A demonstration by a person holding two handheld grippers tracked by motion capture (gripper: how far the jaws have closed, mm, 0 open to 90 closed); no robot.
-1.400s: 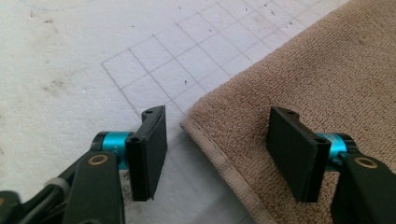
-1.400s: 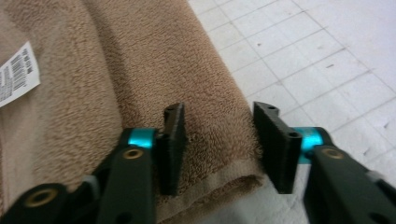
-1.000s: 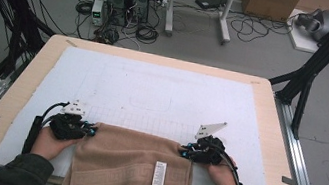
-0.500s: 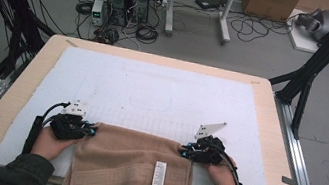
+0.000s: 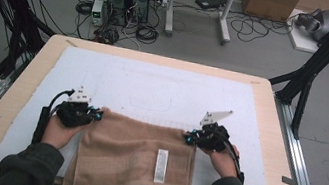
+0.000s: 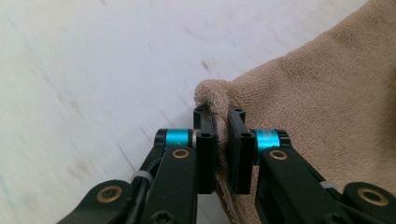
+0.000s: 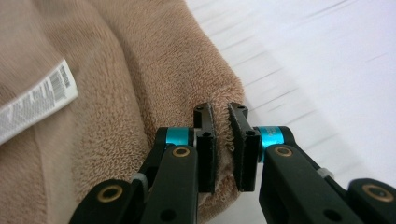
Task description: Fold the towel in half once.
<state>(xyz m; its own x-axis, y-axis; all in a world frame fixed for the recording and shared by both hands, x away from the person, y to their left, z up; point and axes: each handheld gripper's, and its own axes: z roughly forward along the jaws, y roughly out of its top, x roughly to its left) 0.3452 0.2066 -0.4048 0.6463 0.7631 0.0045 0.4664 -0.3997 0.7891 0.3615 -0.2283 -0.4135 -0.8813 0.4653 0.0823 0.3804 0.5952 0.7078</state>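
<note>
1. The brown towel (image 5: 135,161) lies at the near edge of the table (image 5: 270,115), on the white mat (image 5: 162,92); its near end hangs over the table edge, and a white label (image 5: 161,165) faces up to the right of its middle.
2. The left gripper (image 5: 96,114) is clamped on the towel's far left corner; the left gripper view shows a fold of cloth pinched between the jaws (image 6: 219,140).
3. The right gripper (image 5: 189,137) is clamped on the far right corner in the same manner (image 7: 222,140). On both grippers the jaws have just been closing on the cloth.
4. The step in hand appears to be lifting the far edge by both corners, probably to fold or spread the towel.
5. To do it well: raise both hands at the same rate, so that the edge between them stays straight and level.
6. Keep the edge lightly taut. Slack lets the middle sag and crease; too much pull may drag a corner out of the jaws.
7. Maintain the clamp until the edge is laid down and aligned.
</note>
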